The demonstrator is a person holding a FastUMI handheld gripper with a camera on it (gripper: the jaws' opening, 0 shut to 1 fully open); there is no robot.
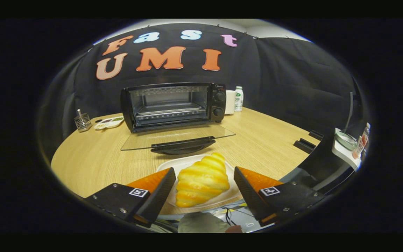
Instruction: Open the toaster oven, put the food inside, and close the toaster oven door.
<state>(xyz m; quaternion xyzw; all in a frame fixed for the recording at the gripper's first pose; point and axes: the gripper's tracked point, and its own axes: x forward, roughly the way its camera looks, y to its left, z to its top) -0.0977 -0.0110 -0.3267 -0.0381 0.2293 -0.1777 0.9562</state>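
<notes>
Tool (pixel 205 182) stood spread, fingers flanking but not touching the glossy yellow ridged croissant (pixel 202 180) on its white plate (pixel 173 164) at the worktop's near edge; long axis pointed toward the open black toaster oven (pixel 173 106) beyond.

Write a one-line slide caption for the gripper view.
Open tongs flank a croissant on a white plate, just before the toaster oven with its glass door folded down.

Low fisheye view along the tongs (pixel 204 183), near the table (pixel 93 164), facing the toaster oven (pixel 173 106).
</notes>
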